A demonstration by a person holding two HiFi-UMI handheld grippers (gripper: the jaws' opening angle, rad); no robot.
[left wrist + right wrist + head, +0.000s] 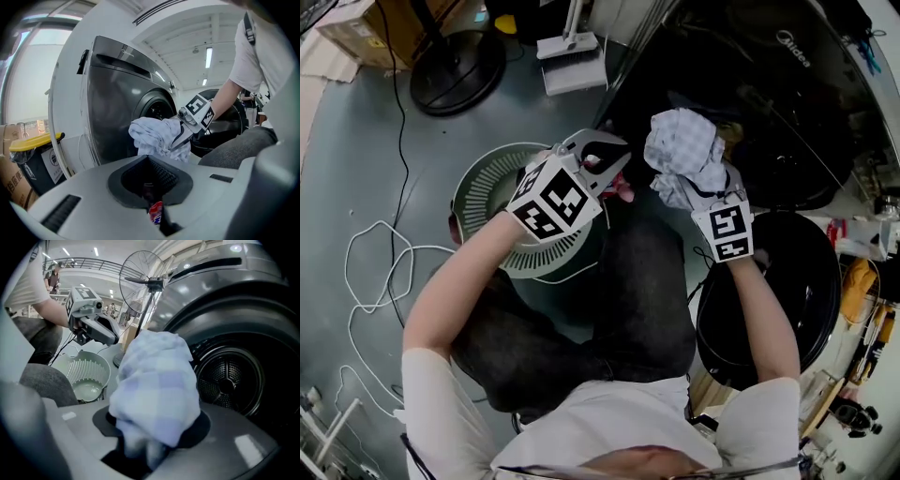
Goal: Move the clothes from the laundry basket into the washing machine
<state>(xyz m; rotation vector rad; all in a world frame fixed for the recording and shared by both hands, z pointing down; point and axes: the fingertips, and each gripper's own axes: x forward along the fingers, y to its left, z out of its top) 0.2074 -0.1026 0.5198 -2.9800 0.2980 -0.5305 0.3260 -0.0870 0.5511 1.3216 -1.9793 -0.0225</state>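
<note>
Fingers of our right gripper (150, 446) clamp the checked cloth (154, 394); the washing machine drum (229, 380) gapes just ahead. Our left gripper (157, 213) has its fingers closed together, empty.

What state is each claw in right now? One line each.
Left claw: no clothing in it; open or closed cannot be told.
Right claw: closed on the checked cloth.
</note>
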